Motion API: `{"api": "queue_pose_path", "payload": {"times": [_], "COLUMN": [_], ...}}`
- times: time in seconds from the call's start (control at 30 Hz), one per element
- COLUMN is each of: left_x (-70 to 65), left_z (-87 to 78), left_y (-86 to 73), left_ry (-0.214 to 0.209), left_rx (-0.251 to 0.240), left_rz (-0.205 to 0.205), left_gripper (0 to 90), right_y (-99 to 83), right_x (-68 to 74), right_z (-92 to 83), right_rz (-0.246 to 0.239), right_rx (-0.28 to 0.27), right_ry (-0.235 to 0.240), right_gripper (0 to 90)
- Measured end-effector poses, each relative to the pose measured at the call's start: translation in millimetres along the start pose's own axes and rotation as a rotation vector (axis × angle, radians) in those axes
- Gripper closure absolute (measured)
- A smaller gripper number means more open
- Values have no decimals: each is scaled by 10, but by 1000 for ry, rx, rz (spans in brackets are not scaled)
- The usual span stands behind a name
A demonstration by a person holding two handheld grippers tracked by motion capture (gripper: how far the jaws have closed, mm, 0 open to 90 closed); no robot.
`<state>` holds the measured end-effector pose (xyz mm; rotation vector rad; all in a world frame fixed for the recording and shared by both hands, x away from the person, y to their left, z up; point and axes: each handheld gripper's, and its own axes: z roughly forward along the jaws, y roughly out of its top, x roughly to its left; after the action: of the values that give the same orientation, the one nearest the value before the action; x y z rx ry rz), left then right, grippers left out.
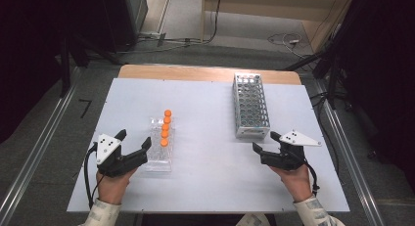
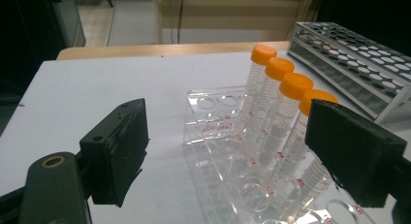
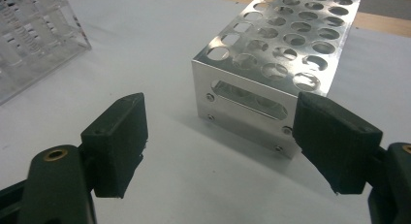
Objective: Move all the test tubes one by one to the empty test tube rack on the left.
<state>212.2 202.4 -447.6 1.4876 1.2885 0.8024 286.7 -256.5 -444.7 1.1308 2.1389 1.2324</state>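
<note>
High view shows the left tool (image 1: 134, 142) resting low on the white table (image 1: 210, 187), jaws spread wide and grasping nothing, right beside the near left corner of a clear rack (image 1: 160, 150). Four tubes (image 1: 165, 133) with orange caps stand in a single row along the rack's right side, running away from the person. One jaw tip lies just at the rack's left wall; whether it touches cannot be told from here.

Left gripper view looks between the two black jaws: the clear rack (image 2: 228, 151) sits ahead and to the right, its empty holes toward the left, and the capped tubes (image 2: 276, 112) lean in a line behind the right-hand jaw, which overlaps the nearest one in the picture. Nothing lies between the pads.

The right tool (image 1: 266, 143) hangs released too, jaws apart, just short of the near end of a metal rack (image 1: 250, 106) that stands lengthwise on the right half of the table. In the right gripper view the metal rack (image 3: 271, 69) fills the middle, its short end plate facing the jaws, near but apart from them. Part of the clear rack (image 3: 34, 44) shows at the upper left there.

A hand (image 1: 113, 184) holds each tool from the near table edge.
</note>
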Motion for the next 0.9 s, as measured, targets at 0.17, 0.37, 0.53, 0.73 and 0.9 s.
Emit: {"api": "queue_pose_path", "payload": {"times": [0.17, 0.37, 0.53, 0.73, 0.9], "left_x": [40, 71, 109, 149, 174], "left_z": [-20, -37, -58, -86, -85], "left_y": [-12, -30, -52, -75, -103], "left_ry": [12, 24, 37, 52, 61], "left_rx": [6, 11, 17, 21, 33], "left_rz": [-2, -3, -7, -6, -3], "left_gripper": [167, 166, 165, 165, 166], "right_y": [-25, -53, -85, -140, -185], "right_x": [-35, -81, -141, -227, -315], "right_z": [-29, -69, -117, -175, -234], "right_rz": [0, 2, 14, 24, 46], "right_rx": [-1, -3, -2, -1, -5], "right_ry": [-14, -28, -47, -73, -97], "right_gripper": [185, 184, 184, 184, 184]}}
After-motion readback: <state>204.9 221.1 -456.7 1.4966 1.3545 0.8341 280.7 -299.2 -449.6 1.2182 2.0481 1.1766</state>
